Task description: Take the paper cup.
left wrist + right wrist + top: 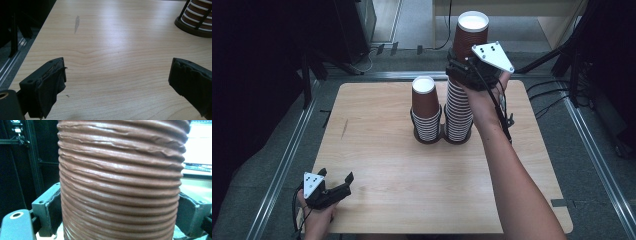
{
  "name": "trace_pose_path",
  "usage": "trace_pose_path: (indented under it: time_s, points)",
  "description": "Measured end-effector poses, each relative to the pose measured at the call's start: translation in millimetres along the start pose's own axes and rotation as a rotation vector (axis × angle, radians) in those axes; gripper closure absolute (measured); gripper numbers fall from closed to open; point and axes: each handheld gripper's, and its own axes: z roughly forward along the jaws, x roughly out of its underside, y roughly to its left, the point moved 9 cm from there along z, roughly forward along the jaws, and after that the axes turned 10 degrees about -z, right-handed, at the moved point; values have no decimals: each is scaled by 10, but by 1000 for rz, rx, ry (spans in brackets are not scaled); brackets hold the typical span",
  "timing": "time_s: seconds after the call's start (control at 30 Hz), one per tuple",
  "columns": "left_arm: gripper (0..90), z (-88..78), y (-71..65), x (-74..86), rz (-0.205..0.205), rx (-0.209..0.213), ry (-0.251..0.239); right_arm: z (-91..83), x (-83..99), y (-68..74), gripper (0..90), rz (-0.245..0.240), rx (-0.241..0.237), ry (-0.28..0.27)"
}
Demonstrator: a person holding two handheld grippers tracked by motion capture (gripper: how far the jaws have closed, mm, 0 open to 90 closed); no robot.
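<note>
At the table's twelve o'clock side, the right gripper (472, 67) clamps its jaws around the top cup (471, 35) of the tall cup stack (459, 112), which stands in a black wire holder (457, 138) just beside the shorter stack (426, 112). The ribbed brown wall sits squeezed between both pads (50, 210). The step looks like peeling one cup free; next, a straight lift should separate it without dragging its neighbours. Down at seven o'clock, the left gripper (334, 186) rests wide apart, holding nothing, on the wooden table (387, 180).
</note>
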Motion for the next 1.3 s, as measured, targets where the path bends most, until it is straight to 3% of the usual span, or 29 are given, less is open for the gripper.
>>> trace_pose_path:
  time_s: [0.27,0.8,1.3]
  points:
    - [17,2,-1,0,0,0,1,-19,-227,-20,116,-6,13,-38]
    - [17,5,0,-1,0,1,3,-106,-473,-108,117,-20,26,-86]
    - [18,5,4,0,2,2,7,-198,-550,-235,117,-29,49,-96]
